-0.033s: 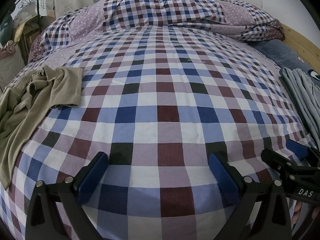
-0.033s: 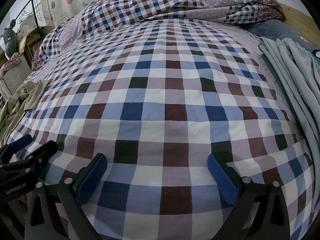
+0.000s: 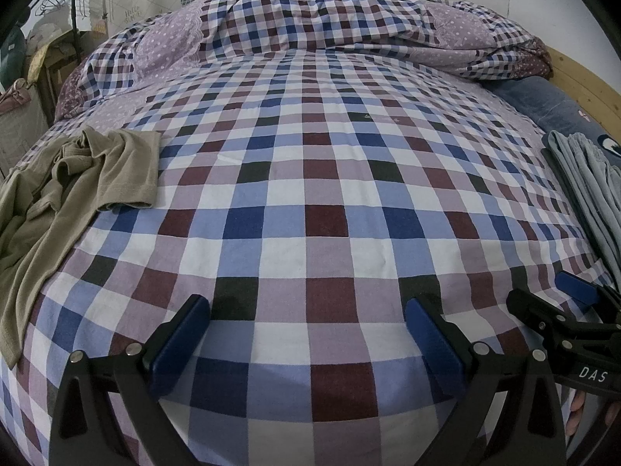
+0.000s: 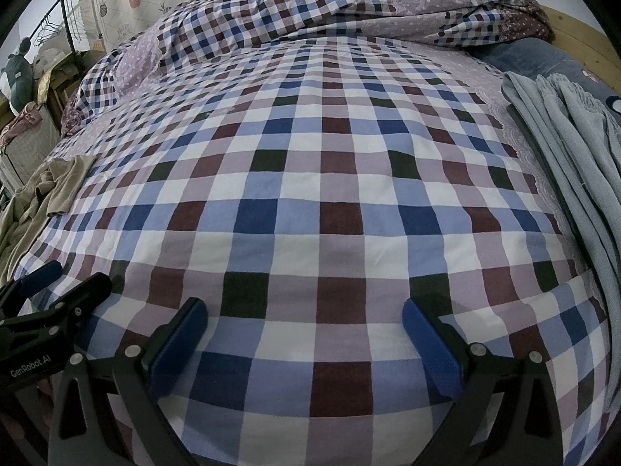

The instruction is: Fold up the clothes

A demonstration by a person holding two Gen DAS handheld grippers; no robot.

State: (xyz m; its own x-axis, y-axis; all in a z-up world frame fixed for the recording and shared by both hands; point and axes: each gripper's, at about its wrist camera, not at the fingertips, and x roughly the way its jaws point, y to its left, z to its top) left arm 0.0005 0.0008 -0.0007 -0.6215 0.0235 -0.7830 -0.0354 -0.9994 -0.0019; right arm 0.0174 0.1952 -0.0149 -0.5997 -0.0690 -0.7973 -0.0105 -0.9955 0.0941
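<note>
A crumpled olive garment (image 3: 77,178) lies at the left edge of the checked bed sheet (image 3: 310,155); the right wrist view shows this olive garment (image 4: 46,190) far left. A light blue-grey garment (image 4: 574,147) lies bunched along the bed's right side, and in the left wrist view the same blue-grey garment (image 3: 594,186) sits at the right edge. My left gripper (image 3: 307,305) hovers open over bare sheet, nothing between its blue pads. My right gripper (image 4: 304,308) is open too, over the sheet beside it. Each shows in the other's view: right gripper (image 3: 562,303), left gripper (image 4: 58,283).
A checked quilt (image 3: 310,11) is heaped at the far end of the bed. A dark blue pillow (image 3: 543,97) lies against the wooden bed frame (image 3: 582,77) at far right. A clothes rack (image 3: 58,0) and clutter stand beyond the left side.
</note>
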